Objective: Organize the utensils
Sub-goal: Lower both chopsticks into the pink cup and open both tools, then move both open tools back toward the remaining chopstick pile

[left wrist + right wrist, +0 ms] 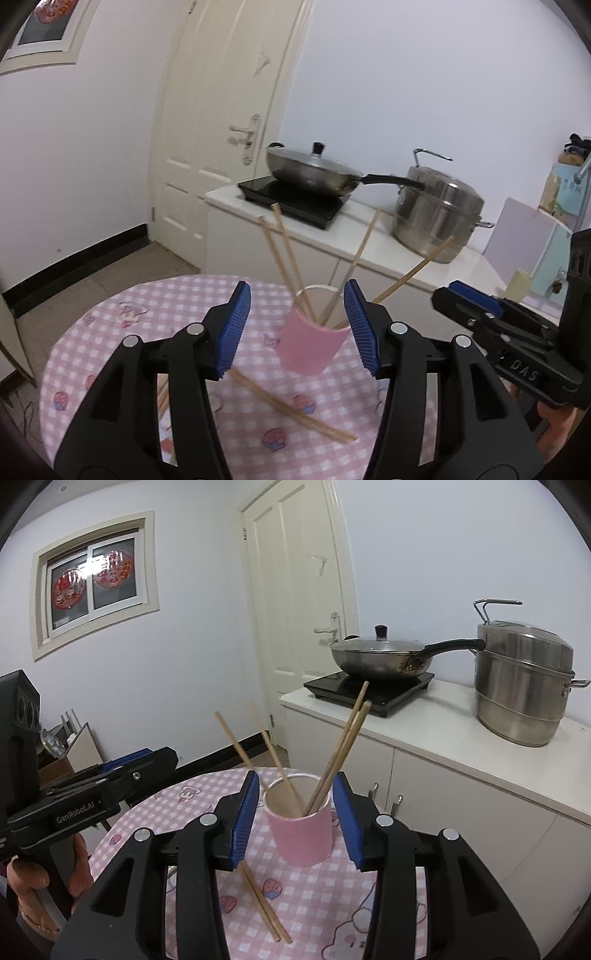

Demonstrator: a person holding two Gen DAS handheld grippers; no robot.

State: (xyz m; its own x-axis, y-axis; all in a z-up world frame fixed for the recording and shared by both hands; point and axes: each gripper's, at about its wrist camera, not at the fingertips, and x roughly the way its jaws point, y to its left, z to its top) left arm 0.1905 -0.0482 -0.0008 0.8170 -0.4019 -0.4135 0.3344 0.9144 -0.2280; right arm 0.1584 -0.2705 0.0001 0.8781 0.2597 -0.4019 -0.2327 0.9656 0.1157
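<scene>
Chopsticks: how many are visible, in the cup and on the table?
6: four stand in the pink cup, and a pair of chopsticks lies on the tablecloth before it. More may be hidden behind the fingers.

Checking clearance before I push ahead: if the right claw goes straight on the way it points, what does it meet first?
Most likely the pink cup holding chopsticks, centred just ahead of the open right claw; depth is uncertain.

Matt wooden chopsticks (334, 757), shiny steel steamer pot (524, 686), checked cloth (110, 332)

The left gripper (297, 325), jaws apart, frames a pink cup (312, 347) holding chopsticks (284, 254).
</scene>
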